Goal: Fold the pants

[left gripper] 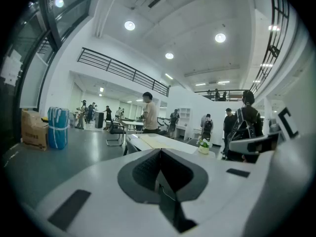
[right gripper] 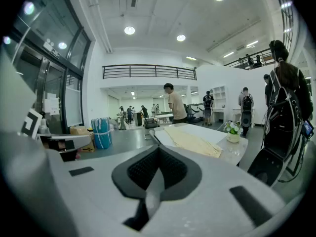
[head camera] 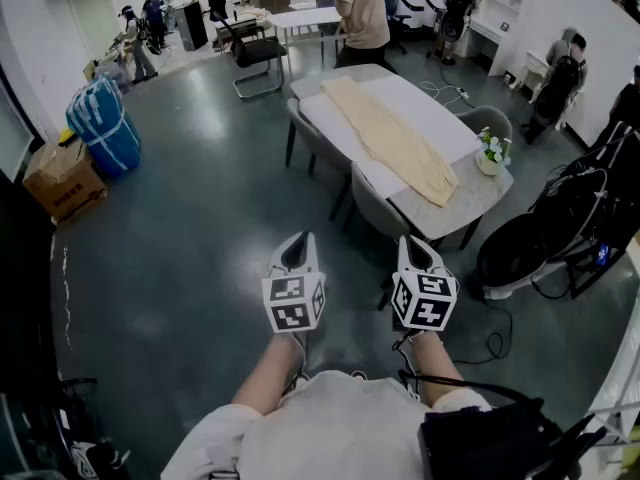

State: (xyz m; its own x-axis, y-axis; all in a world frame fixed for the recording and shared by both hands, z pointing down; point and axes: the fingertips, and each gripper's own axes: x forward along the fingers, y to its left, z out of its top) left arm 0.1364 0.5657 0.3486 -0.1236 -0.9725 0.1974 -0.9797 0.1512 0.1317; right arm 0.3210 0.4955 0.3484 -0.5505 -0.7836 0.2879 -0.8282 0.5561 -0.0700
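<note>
Both grippers hang low before me over the grey floor (head camera: 200, 218), well short of the worktop (head camera: 440, 118). Left gripper (head camera: 297, 253): jaws together, nothing between them. Right gripper (head camera: 420, 253): my jaws together too, empty. Pants (head camera: 395, 143), beige, lie flat and lengthwise nearer the worktop's left edge, one end at its near edge. Flower pot (head camera: 490, 153) stands at the near right corner.

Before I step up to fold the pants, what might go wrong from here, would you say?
The flower pot stands close beside the near end of the pants; swinging cloth might tip it. Chairs sit along the table's near side and a cable lies on the floor, so the approach could snag or trip.
</note>
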